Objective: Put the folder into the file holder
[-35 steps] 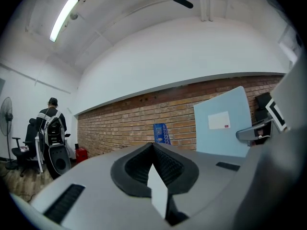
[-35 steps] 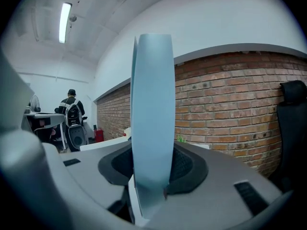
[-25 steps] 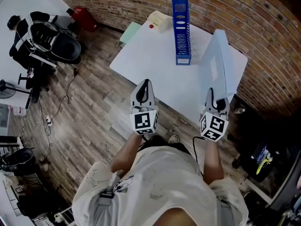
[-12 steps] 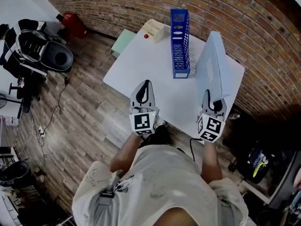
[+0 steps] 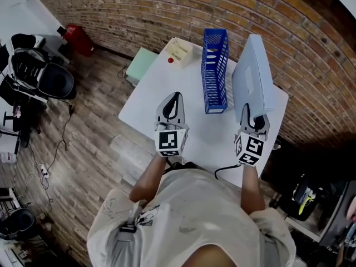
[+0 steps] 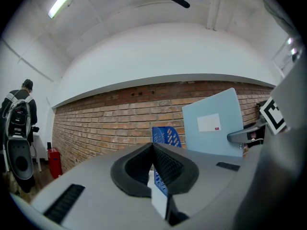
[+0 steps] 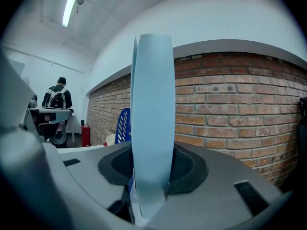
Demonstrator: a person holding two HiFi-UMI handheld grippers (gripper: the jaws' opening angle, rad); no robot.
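Brick wall [image 5: 167, 10] behind a white table [image 5: 150, 93]; the blue file holder [image 5: 214, 71] stands upright mid-table, running from the far edge toward the near one. Right gripper [image 5: 252, 115] pinches the pale blue folder [image 5: 253, 79] at its near end, with the folder upright on edge along the right edge, just beside the file holder and not in it. Left gripper [image 5: 173, 99] is over the near edge, jaws pressed together with nothing between them.

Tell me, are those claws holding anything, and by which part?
The right gripper clamps the upright blue folder by its narrow near edge; the left gripper is shut, empty.
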